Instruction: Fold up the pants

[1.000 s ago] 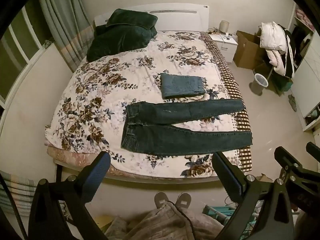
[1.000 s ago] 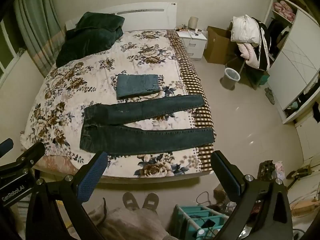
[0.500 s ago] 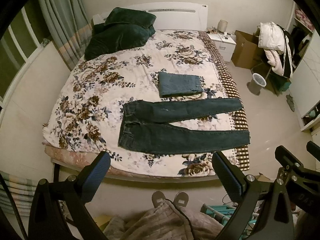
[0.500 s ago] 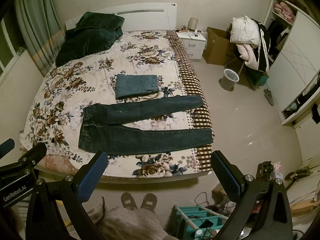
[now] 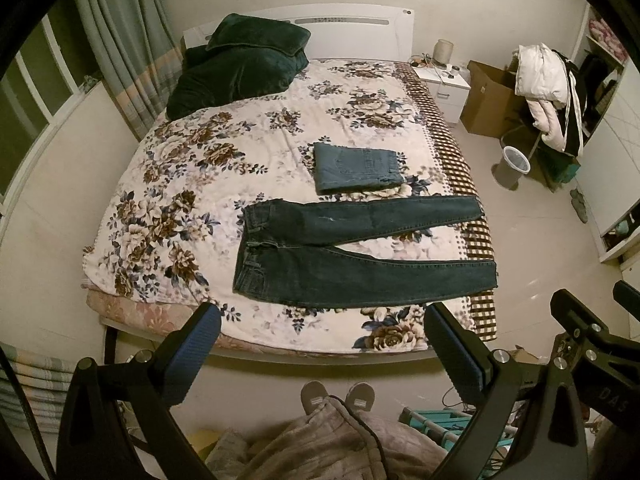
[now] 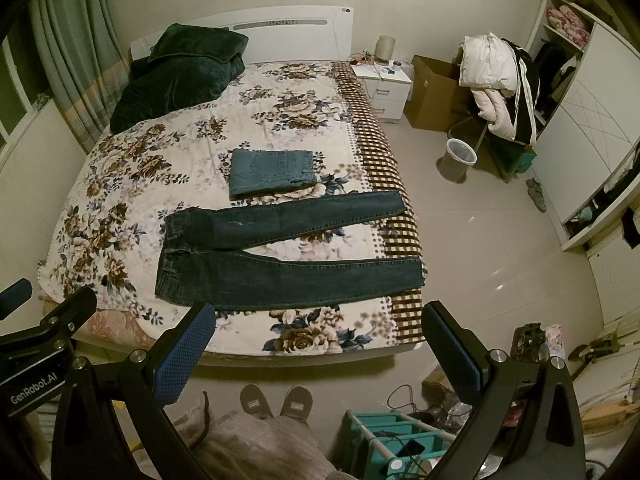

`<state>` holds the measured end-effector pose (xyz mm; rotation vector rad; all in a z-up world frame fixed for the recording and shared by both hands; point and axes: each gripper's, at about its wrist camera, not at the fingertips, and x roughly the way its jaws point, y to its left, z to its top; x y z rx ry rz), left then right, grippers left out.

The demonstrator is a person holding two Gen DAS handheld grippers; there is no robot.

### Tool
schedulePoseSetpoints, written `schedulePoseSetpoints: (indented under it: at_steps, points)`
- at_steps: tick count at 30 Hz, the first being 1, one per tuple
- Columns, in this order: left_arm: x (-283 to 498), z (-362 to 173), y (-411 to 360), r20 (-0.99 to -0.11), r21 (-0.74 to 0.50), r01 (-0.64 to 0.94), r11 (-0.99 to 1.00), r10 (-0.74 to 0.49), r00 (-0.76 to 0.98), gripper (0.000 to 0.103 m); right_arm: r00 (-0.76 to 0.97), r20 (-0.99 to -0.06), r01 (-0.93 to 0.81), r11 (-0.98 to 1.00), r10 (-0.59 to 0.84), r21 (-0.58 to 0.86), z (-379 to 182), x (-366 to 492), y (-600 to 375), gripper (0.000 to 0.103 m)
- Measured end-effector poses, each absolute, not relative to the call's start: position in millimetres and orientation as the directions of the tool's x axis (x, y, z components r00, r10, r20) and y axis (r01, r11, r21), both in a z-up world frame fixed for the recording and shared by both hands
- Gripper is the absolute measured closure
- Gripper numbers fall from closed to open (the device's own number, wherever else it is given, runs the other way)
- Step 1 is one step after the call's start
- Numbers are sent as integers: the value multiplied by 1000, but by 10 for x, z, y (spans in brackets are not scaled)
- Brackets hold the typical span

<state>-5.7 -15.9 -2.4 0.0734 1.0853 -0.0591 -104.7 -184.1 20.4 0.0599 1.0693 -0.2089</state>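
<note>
Lying flat on bed (image 5: 192, 184): dark pants (image 5: 352, 252), legs apart.

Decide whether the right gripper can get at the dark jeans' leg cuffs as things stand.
Probably yes. The right gripper is open and empty, and the dark jeans lie flat on the bed, cuffs uncovered at its near corner.

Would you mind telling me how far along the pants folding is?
One lighter pair already lies folded on the bed. The dark jeans lie flat, legs spread, unfolded. Left gripper and right gripper are open, empty, above the bed's foot; all folding remains.
</note>
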Motion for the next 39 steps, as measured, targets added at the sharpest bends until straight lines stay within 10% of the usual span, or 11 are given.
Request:
schedulePoseSetpoints:
  at_steps: [39]
  points:
    - [-87, -39, -161, -880, 15, 81, 997, -25, 474, 0, 468, -873, 193, 980, -139, -52, 300, -1014, -1886, 0]
